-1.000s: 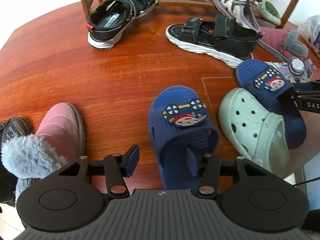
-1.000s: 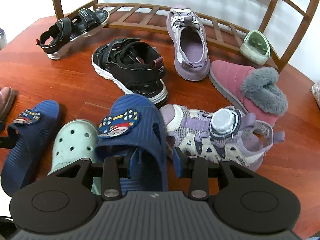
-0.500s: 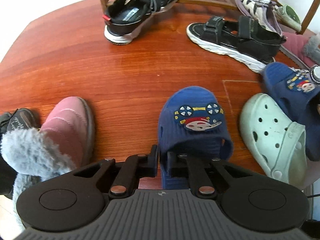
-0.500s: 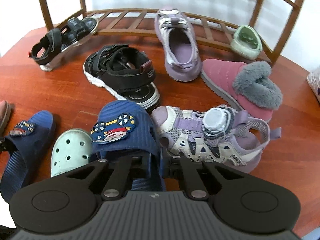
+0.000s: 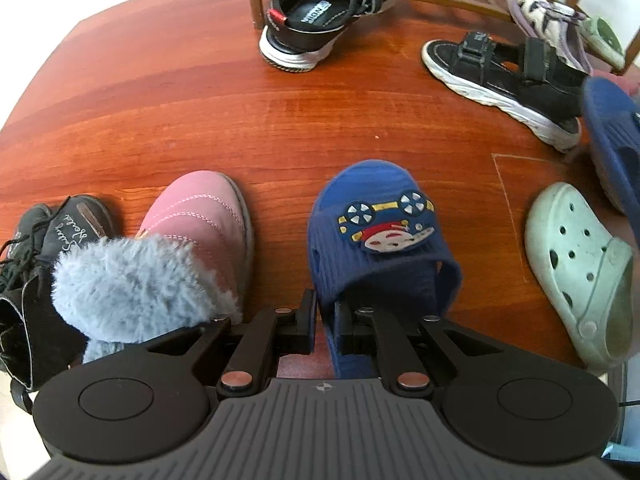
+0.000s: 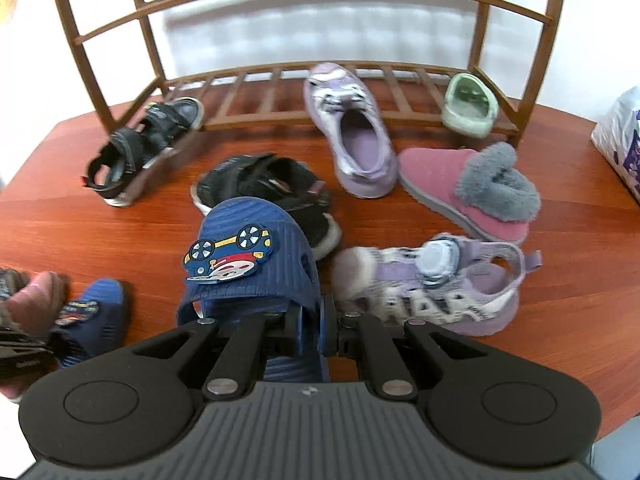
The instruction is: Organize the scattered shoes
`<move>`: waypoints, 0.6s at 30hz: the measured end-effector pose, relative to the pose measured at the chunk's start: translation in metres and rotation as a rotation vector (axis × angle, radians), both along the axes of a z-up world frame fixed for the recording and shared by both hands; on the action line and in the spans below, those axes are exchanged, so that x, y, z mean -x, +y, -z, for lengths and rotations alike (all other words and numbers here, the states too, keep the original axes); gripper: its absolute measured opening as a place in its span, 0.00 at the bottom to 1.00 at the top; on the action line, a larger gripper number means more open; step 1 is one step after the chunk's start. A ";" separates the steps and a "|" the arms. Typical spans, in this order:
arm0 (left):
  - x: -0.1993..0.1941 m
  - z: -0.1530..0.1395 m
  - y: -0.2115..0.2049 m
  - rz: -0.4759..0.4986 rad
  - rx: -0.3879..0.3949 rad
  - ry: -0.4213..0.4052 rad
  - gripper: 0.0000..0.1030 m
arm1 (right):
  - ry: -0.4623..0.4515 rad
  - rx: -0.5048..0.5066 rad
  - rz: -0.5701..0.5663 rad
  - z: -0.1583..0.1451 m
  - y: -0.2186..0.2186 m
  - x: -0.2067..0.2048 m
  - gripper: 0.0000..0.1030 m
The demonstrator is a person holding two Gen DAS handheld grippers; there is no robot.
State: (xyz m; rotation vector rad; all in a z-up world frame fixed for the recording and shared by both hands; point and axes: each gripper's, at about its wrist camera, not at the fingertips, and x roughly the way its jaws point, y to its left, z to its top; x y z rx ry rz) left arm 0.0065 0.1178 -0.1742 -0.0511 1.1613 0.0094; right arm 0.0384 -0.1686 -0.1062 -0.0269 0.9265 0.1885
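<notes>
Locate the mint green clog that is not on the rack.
In the left wrist view, the mint green clog lies on the table at far right, just right of the blue slipper clamped by the left gripper, toe pointing away.

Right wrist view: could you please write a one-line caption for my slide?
Right tool shut on a blue car-patch slipper, raised before a wooden shoe rack amid scattered shoes.
</notes>
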 end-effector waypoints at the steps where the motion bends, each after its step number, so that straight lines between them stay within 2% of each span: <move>1: 0.001 -0.001 0.002 0.010 0.011 0.000 0.11 | 0.000 -0.008 -0.003 -0.001 0.006 0.002 0.08; 3: 0.002 -0.005 0.005 0.030 0.039 0.005 0.14 | 0.006 -0.020 -0.008 0.000 0.019 0.007 0.09; 8: 0.005 -0.017 0.009 0.094 0.079 -0.004 0.40 | 0.036 -0.037 -0.020 0.009 0.050 0.013 0.09; 11: 0.009 -0.026 0.011 0.138 0.087 -0.023 0.47 | 0.054 -0.041 -0.023 0.018 0.068 0.016 0.09; 18: 0.011 -0.042 0.016 0.213 0.069 -0.070 0.50 | 0.085 -0.004 0.002 0.043 0.106 0.018 0.09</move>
